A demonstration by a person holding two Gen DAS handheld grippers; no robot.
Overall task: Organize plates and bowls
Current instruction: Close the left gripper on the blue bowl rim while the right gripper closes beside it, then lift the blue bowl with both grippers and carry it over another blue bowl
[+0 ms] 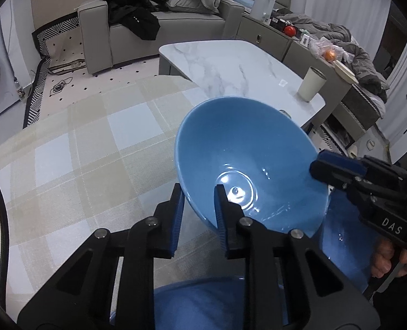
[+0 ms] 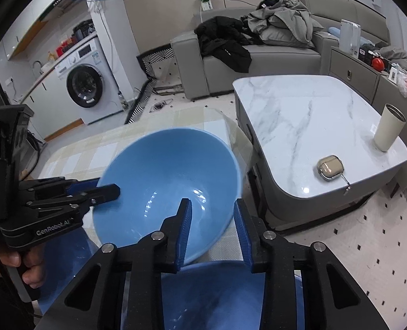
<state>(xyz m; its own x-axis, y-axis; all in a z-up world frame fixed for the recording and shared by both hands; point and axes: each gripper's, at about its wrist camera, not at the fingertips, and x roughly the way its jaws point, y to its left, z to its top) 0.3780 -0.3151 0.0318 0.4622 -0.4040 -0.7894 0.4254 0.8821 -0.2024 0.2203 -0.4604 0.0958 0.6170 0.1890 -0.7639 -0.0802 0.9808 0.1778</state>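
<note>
Landmark: bowl (image 1: 247, 159), tilted, above checked tablecloth (image 1: 79, 159). Left gripper (image 1: 198, 206) straddles bowl's near rim, one finger inside, one outside. Right gripper (image 1: 324, 165) at bowl's right rim. More dishes (image 2: 217, 297) below bowl. Marble table (image 2: 299, 126) right of and behind bowl; cup (image 2: 389, 130) and small case (image 2: 330, 167) on it. Sofa (image 2: 258, 63) far behind bowl; washing machine (image 2: 85, 85) behind-left.
</note>
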